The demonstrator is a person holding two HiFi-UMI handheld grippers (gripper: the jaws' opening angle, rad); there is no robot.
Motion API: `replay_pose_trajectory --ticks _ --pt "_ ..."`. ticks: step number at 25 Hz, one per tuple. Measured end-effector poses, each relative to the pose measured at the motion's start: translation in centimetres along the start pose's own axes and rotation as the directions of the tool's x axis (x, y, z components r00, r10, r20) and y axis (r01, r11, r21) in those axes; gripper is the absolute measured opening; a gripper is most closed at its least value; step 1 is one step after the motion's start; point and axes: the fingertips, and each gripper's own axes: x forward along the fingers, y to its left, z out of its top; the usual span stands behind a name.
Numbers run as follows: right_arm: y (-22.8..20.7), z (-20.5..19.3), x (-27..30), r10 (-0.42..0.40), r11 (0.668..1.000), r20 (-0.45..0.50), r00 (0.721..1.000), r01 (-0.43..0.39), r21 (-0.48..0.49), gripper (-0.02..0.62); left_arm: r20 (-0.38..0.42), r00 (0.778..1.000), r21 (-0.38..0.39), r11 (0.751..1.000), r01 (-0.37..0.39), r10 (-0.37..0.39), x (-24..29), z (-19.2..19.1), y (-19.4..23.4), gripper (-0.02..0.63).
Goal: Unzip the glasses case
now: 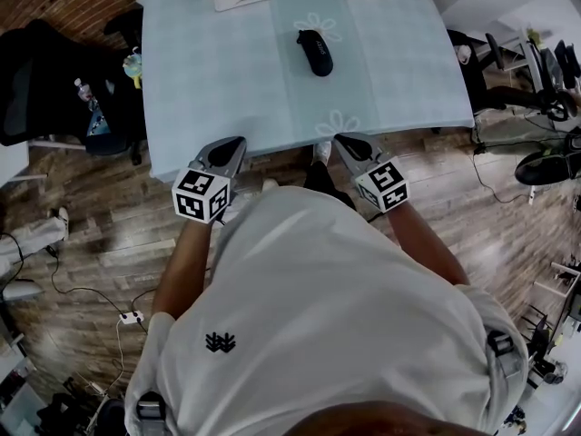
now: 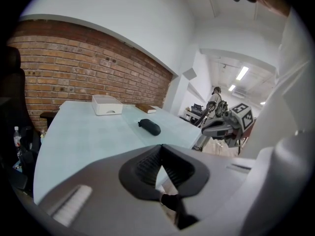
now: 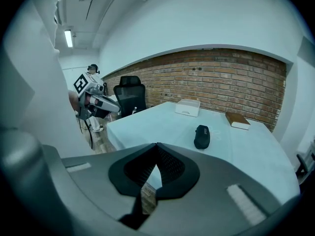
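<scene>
Holding the left gripper and the right gripper closed tight on nothing, just off the near edge of the table — facing the black glasses case lying mid-table, well apart from both.

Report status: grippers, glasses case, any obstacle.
Left gripper and right gripper shut, empty, at near edge of light blue table. Black oval glasses case lies mid-table, untouched. Path to it clear.
</scene>
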Motion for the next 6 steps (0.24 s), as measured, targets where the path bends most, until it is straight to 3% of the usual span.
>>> replay_pose_trajectory --ticks 6 --pt "-1.3 -0.7 0.0 -0.005 1.000 -0.010 1.000 0.005 0.010 0.000 0.004 1.000 0.010 1.000 0.001 -0.001 1.7 1.0 0.2 0.055"
